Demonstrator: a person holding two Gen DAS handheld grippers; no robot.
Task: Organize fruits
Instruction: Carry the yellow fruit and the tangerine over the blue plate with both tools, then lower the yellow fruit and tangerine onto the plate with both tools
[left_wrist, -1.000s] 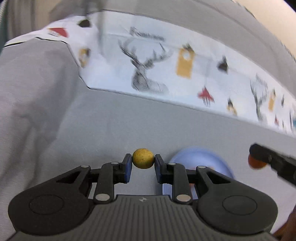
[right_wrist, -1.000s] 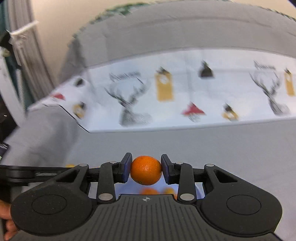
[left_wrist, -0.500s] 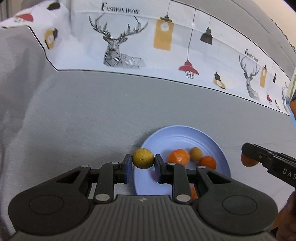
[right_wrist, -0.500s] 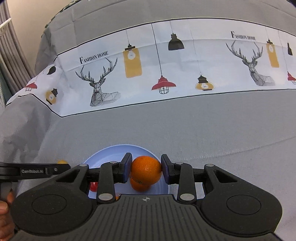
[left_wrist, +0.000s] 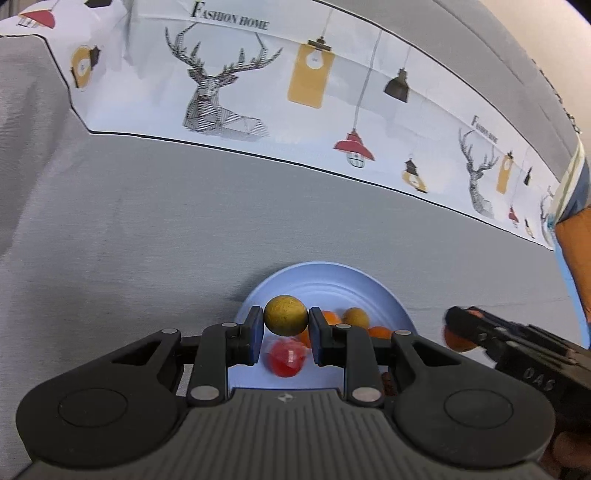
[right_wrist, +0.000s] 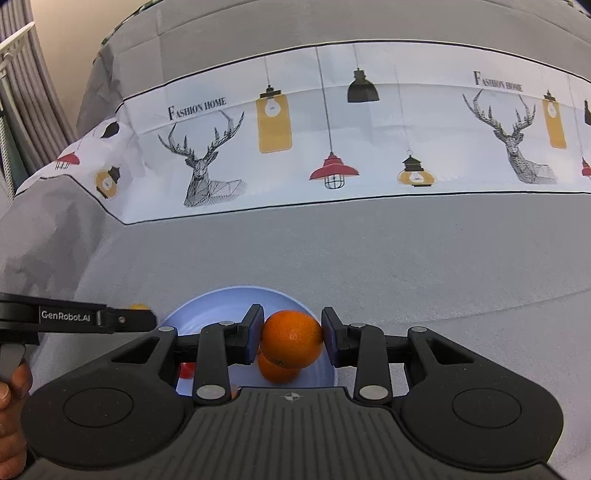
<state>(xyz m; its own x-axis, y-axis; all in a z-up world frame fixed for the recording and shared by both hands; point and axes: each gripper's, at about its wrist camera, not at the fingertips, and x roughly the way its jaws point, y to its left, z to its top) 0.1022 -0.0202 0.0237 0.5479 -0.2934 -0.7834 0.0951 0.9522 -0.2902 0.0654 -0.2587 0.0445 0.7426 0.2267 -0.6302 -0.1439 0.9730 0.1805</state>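
Over blue plate (left_wrist: 391, 299), L tool (left_wrist: 285, 325) gripping speckled yellow fruit (left_wrist: 285, 315), R tool (right_wrist: 291, 338) gripping orange (right_wrist: 291, 339)

Round pale-blue plate (left_wrist: 325, 275) on grey tablecloth (left_wrist: 147, 229); small oranges (left_wrist: 380, 331) and red fruit (left_wrist: 286, 358) in plate; printed band (left_wrist: 258, 92) behind plate.
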